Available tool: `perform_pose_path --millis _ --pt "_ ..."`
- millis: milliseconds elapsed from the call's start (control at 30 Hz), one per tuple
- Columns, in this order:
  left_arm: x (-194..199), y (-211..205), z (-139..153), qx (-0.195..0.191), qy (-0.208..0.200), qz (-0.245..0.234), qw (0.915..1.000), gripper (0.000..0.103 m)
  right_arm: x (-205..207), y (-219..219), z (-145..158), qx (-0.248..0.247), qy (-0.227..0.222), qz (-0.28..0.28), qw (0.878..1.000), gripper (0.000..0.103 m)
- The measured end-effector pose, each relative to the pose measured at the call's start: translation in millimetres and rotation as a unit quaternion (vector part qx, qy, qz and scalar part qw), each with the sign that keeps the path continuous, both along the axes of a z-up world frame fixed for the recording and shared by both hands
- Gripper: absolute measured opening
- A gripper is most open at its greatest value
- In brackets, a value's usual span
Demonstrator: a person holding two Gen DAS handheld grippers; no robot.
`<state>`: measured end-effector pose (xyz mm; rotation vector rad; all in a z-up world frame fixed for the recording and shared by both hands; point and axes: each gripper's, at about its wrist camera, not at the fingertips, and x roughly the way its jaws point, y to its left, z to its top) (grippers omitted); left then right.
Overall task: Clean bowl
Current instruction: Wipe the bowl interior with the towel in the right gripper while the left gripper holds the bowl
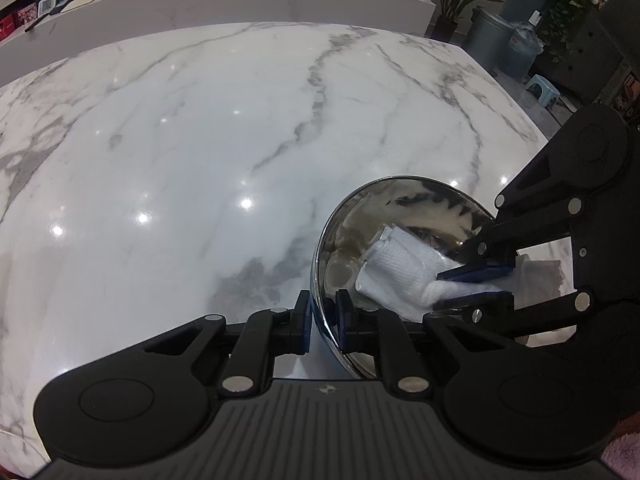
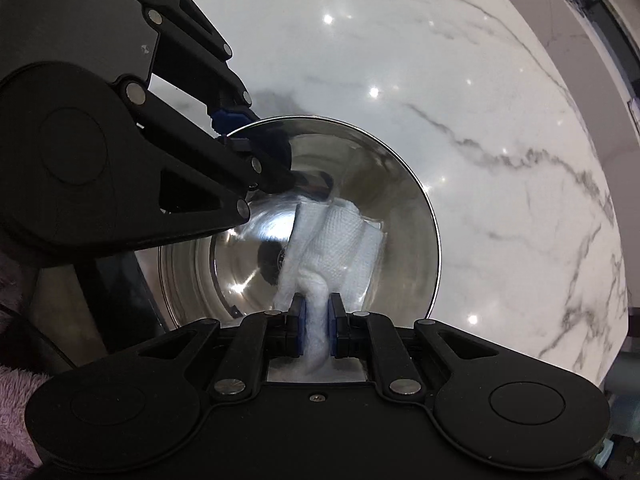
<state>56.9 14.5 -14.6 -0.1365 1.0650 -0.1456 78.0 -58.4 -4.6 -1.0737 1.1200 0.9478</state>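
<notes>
Pinching the near rim of the steel bowl [image 1: 404, 216] with my left gripper [image 1: 323, 320], I have one jaw outside the wall and one inside, drawn in tight on the thin metal. The bowl sits tipped on the marble table [image 1: 180, 152], its open mouth facing toward my right side, and my hold on the rim looks to be what keeps it at that angle.

My right gripper [image 2: 316, 320] reaches into that mouth, its jaws pressed together on a bunched end of a white paper towel [image 2: 336, 240]. The free, folded part of the towel lies straight ahead of those jaws, flat against the inner wall and trailing toward the bottom of the bowl.

What matters next, I think, is that the unwiped steel lies beyond and to the left of the towel, toward my left jaws. The right hand is the one placed to sweep; the left should only brace the rim.
</notes>
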Motion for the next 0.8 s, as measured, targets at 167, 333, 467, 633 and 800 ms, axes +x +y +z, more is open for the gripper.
perform_pose_path --millis 167,333,467,633,800 --pt "-2.1 0.2 -4.2 -0.021 0.032 0.01 0.9992 0.026 11.6 -4.7 3.9 0.018 0.025 -0.028 0.999 0.009" --pt "-6.3 -2.1 -5.8 -0.028 0.043 0.002 0.9987 0.026 23.2 -10.7 8.0 0.038 0.05 -0.055 0.997 0.009" --pt "-4.8 -4.0 -4.2 -0.016 0.035 -0.008 0.9992 0.02 27.3 -13.8 10.5 0.049 0.06 -0.072 0.994 0.009" --pt "1.5 -3.3 -1.1 0.003 0.024 -0.007 0.9997 0.014 28.9 -16.5 11.5 0.072 0.102 -0.097 0.987 0.009" --pt "7.4 -3.3 1.5 0.024 0.015 -0.009 0.9996 0.013 30.1 -13.9 12.3 0.119 0.181 -0.123 0.969 0.01"
